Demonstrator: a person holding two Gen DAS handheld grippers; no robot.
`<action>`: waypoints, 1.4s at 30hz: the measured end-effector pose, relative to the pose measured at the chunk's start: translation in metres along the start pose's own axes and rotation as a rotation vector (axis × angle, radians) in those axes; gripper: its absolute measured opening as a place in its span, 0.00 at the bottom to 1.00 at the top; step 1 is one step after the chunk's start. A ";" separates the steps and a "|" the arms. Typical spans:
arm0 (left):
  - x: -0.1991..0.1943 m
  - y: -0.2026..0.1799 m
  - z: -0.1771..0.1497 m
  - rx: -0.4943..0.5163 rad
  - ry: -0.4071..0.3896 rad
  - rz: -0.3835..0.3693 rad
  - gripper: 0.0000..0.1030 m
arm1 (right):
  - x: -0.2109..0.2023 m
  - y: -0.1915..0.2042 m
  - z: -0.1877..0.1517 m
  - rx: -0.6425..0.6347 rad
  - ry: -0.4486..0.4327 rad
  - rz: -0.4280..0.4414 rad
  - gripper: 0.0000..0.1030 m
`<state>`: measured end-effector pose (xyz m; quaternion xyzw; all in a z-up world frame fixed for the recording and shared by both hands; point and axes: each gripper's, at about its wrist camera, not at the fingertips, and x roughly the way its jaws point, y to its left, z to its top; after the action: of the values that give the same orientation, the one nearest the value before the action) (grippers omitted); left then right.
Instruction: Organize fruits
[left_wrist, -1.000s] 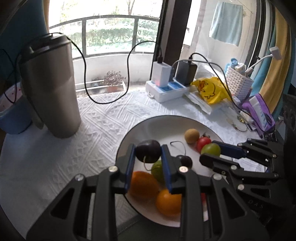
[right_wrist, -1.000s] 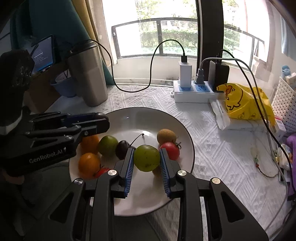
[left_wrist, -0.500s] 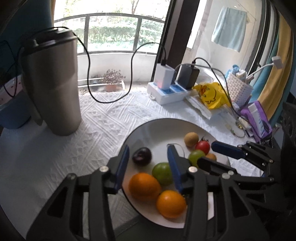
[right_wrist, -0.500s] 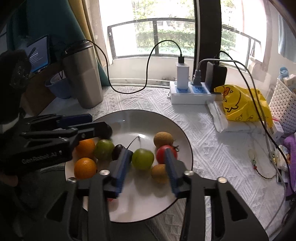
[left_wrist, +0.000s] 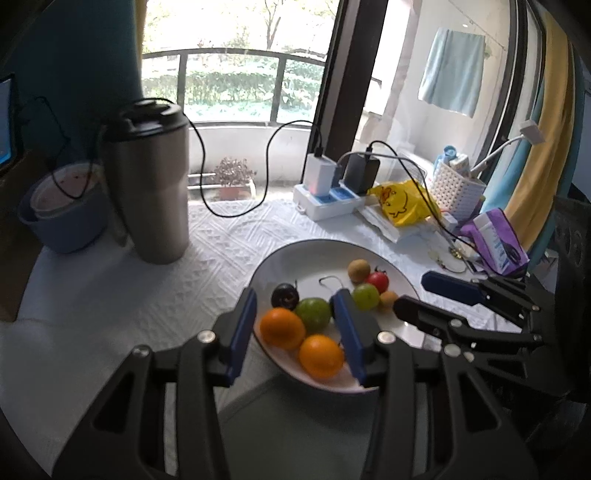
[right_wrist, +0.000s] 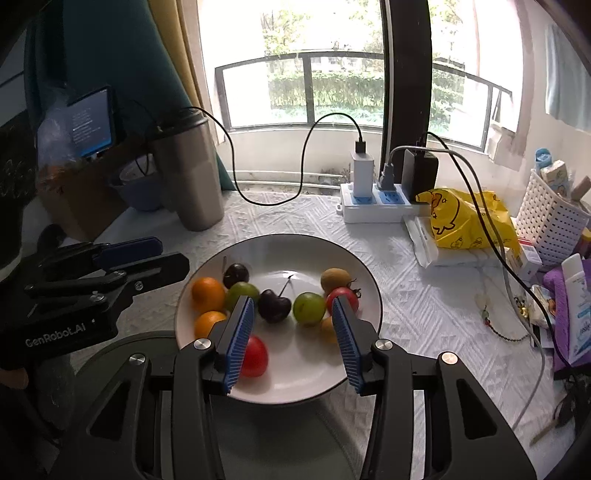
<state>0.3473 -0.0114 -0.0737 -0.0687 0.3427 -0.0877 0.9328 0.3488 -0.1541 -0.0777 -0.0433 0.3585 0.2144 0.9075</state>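
A white plate (right_wrist: 343, 258) (left_wrist: 306, 254) holds several fruits: two oranges (right_wrist: 208, 293) (left_wrist: 282, 328), dark cherries (right_wrist: 274, 304) (left_wrist: 284, 295), green fruits (right_wrist: 309, 307) (left_wrist: 313, 313), red tomatoes (right_wrist: 255, 356) (left_wrist: 378, 281) and a brown kiwi (right_wrist: 335, 280). My left gripper (left_wrist: 295, 325) is open and empty, above the plate's near-left edge. My right gripper (right_wrist: 293, 332) is open and empty, above the plate's front, with a cherry and a green fruit lying between its fingers' line of sight. Each gripper shows in the other's view.
A steel tumbler (left_wrist: 147, 184) and a blue bowl (left_wrist: 62, 218) stand at the left. A power strip (right_wrist: 373, 206) with chargers and cables, a yellow bag (right_wrist: 465, 218), a white basket (right_wrist: 550, 218) and purple items (left_wrist: 495, 240) crowd the back and right.
Both grippers opened and let go: the left released the dark cherry, the right the green fruit. Both fruits now lie on the plate, and both grippers drew back and up.
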 end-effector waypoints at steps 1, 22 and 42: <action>-0.005 -0.001 -0.001 0.000 -0.004 0.002 0.46 | -0.003 0.002 -0.001 -0.001 -0.003 0.000 0.45; -0.106 -0.010 -0.060 0.000 -0.077 0.080 0.90 | -0.077 0.047 -0.039 -0.029 -0.045 -0.003 0.45; -0.201 -0.030 -0.095 -0.003 -0.178 0.122 0.90 | -0.158 0.076 -0.065 -0.002 -0.136 -0.045 0.68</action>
<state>0.1311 -0.0049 -0.0140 -0.0564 0.2621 -0.0236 0.9631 0.1731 -0.1571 -0.0142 -0.0377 0.2945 0.1967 0.9344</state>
